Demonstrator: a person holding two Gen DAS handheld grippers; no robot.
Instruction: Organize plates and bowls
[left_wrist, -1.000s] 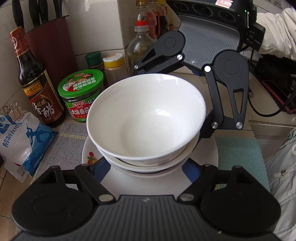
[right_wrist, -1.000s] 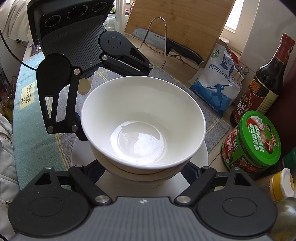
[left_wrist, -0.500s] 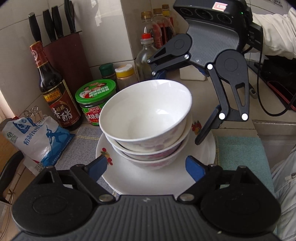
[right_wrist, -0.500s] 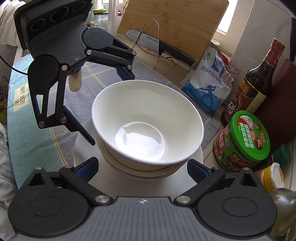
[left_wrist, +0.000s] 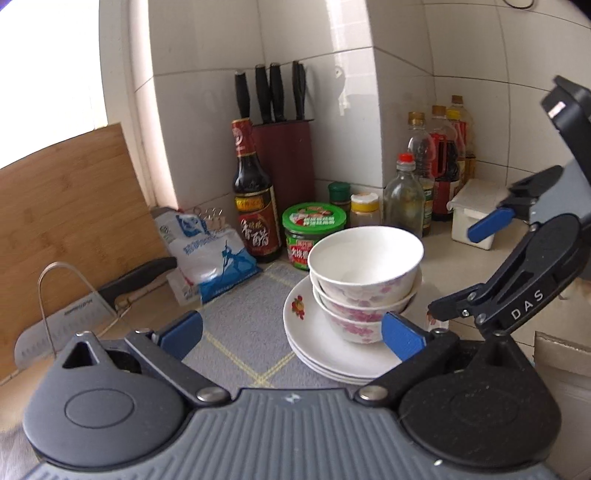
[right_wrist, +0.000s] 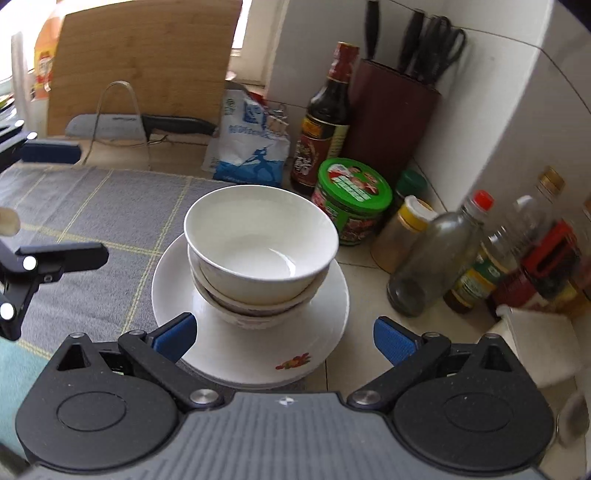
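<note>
Three nested bowls (left_wrist: 364, 280) (right_wrist: 258, 254) sit in the middle of both frames on a stack of white plates (left_wrist: 317, 343) (right_wrist: 325, 321), which rests partly on a grey checked mat (left_wrist: 236, 332) (right_wrist: 92, 206). The left gripper (left_wrist: 291, 334) is spread wide and holds nothing — its blue pads (left_wrist: 181, 332) flank the near side of the plates. The right gripper (right_wrist: 284, 334) is also wide and empty, low in its frame. Behind the bowls stand a green-lidded jar (left_wrist: 314, 232) (right_wrist: 351, 199), a dark sauce bottle (left_wrist: 255, 210) (right_wrist: 325, 122) and a knife block (left_wrist: 284, 158) (right_wrist: 391, 122). The plates number perhaps three — their edges blur.
</note>
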